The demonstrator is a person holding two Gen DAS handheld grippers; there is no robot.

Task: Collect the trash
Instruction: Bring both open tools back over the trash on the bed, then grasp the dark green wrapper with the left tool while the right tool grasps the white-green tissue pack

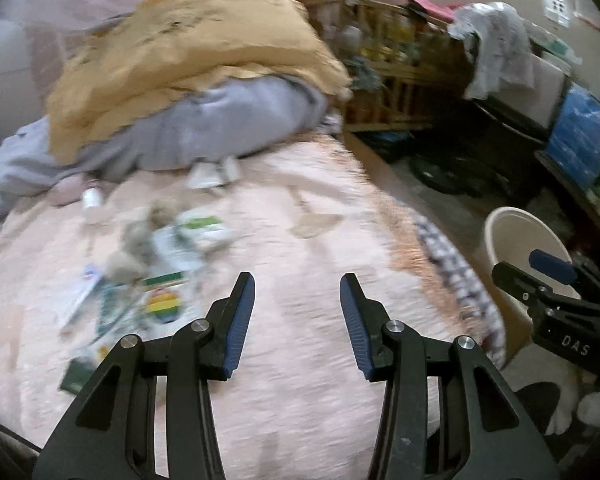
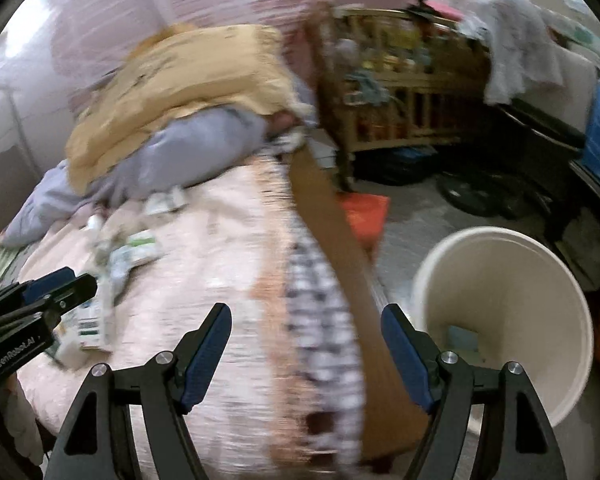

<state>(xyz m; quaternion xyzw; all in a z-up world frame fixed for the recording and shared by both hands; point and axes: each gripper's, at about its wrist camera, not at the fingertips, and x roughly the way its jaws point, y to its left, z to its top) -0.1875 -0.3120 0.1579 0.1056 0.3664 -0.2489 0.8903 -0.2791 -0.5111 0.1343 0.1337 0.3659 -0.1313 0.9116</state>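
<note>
Both black, blue-padded hand-held grippers (image 1: 297, 280) (image 2: 306, 312) gape empty — over fuzzy pink bedspread (image 1: 300, 240), beside a smooth round bucket (image 2: 540, 280).

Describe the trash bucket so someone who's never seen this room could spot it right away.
Start at the bed with the pink blanket, then look down to the floor beside its wooden side rail. The cream bucket stands there, round and open-topped. It is the only pale, smooth container among the dark clutter on the floor.
</note>
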